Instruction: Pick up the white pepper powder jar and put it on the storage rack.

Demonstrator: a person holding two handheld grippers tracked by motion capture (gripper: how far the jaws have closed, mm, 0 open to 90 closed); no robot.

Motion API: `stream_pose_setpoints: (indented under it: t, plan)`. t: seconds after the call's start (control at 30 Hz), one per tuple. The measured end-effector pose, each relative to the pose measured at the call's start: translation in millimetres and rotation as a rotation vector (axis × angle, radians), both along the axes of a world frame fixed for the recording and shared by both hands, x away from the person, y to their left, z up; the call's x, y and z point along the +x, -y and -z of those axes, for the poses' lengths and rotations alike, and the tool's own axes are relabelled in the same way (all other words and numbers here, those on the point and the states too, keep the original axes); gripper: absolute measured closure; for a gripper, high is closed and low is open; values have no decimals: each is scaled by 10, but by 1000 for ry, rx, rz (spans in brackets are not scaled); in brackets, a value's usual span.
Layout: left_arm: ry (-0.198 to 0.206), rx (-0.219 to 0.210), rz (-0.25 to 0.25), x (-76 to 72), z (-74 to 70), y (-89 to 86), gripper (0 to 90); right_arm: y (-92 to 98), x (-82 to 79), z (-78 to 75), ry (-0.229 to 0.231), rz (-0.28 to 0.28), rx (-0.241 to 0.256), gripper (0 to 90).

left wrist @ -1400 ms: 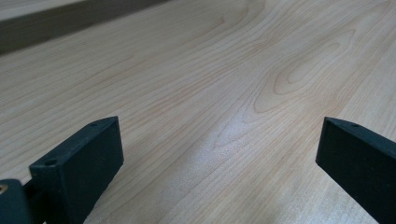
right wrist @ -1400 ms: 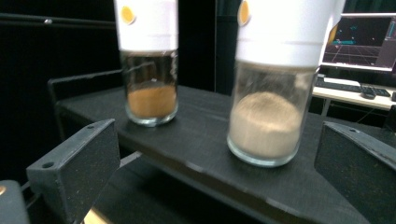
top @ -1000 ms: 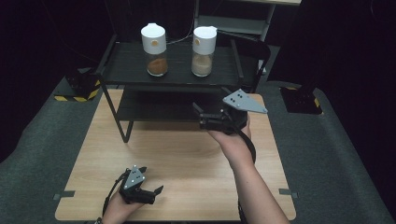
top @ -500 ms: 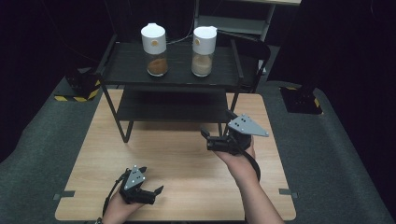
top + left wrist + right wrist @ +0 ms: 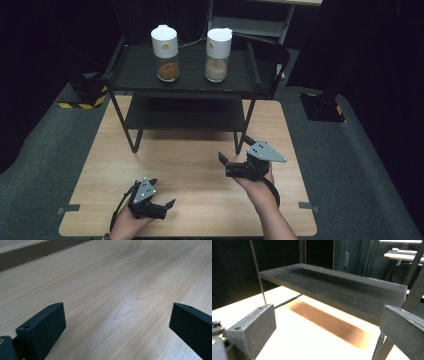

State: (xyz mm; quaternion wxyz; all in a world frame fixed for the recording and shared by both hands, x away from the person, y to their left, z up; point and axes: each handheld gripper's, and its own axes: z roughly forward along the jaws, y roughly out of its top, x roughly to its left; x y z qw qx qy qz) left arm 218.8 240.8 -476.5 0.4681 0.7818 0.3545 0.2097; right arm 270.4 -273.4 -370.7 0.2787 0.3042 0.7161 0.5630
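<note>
Right gripper [image 5: 223, 165] pulled back from rack [image 5: 183, 75]; both grippers wide, empty; two jars [image 5: 165, 46].

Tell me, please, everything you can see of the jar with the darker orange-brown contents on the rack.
The left jar stands upright on the black rack's top shelf, left of a similar jar with paler contents and apart from it. It has a clear body, roughly the lower third filled with orange-brown powder or granules, and a tall white cap bearing a small mark. Nothing but the shelf touches it.

Dim surroundings; table [image 5: 294, 340] glares, perhaps overexposed; near jaws soft.
</note>
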Motion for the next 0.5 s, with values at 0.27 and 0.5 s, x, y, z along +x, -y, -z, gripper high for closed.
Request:
stream_pose_setpoints:
  t: [0.27,0.5]
  plan:
    - [8,-3,2,-7,9,-3,10,82,-59,241,-11,1,-21,3]
    - [17,-4,5,-12,16,-8,10,164,-134,438,-27,6,-37,5]
